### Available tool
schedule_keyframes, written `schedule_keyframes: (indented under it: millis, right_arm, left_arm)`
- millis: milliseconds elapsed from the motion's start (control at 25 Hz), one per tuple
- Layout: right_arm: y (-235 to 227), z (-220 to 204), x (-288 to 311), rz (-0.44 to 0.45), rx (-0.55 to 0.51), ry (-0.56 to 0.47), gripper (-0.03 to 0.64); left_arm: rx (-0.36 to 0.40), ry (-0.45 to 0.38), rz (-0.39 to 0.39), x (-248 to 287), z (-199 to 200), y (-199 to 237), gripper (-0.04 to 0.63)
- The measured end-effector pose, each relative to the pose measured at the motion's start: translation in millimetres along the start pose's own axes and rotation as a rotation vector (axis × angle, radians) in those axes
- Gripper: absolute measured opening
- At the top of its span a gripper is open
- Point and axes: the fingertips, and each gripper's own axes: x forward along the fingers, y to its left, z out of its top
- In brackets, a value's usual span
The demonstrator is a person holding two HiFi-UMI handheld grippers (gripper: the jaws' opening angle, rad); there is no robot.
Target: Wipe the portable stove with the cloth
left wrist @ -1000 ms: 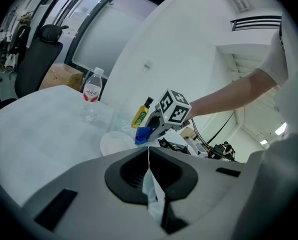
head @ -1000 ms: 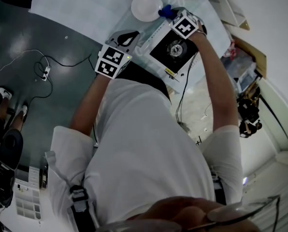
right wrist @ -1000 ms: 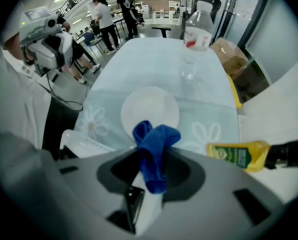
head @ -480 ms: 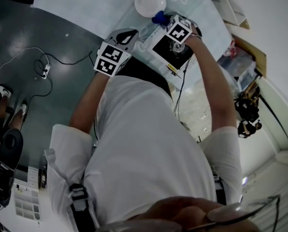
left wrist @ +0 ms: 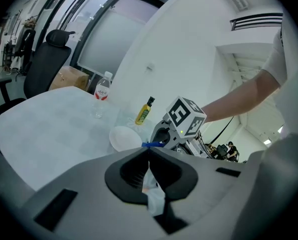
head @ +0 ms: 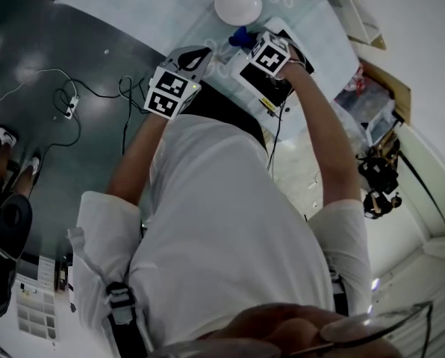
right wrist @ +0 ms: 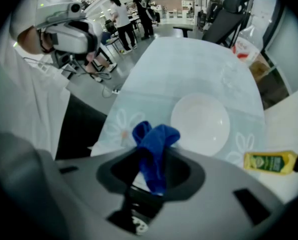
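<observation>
Clamping down on the blue cloth (right wrist: 155,143), the right gripper (right wrist: 156,160) is pinching it tight between narrow jaws, with a bunched fold poking up past the tips. From the head view, that right gripper (head: 256,47) is hanging over the far corner of the portable stove (head: 266,88), and the cloth (head: 240,37) is showing just past that corner, between the stove and the white bowl (head: 237,4).

The bowl (right wrist: 201,121) is sitting on the pale flower-print table (right wrist: 189,64) just beyond the cloth, and a yellow bottle (right wrist: 269,161) is lying off to its right.

Over on the other side, the left gripper (left wrist: 149,156) is keeping its jaws pressed together at the tips. A pale sliver is showing in the gap behind them, but I cannot tell what it is. In the head view the left gripper (head: 196,57) is hovering beside the stove's near-left side, at the table's edge (head: 133,21).

Its camera is catching the bowl (left wrist: 125,137), the yellow bottle (left wrist: 144,111) and a clear water bottle (left wrist: 101,96) standing farther back.
</observation>
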Motion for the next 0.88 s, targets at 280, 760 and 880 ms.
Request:
schedule_keyframes:
  millis: [280, 760, 880]
  right_arm:
    - [29, 10, 7, 0.032, -0.009, -0.010, 0.137]
    - [72, 25, 7, 0.067, -0.017, -0.007, 0.137]
    - [81, 27, 10, 0.077, 0.009, -0.019, 0.137]
  left_arm:
    - [-0.003, -0.016, 0.014, -7, -1, 5, 0.037]
    - [0.018, -0.012, -0.009, -9, 5, 0, 0.035]
    - [0.022, -0.007, -0.012, -10, 5, -1, 0.036]
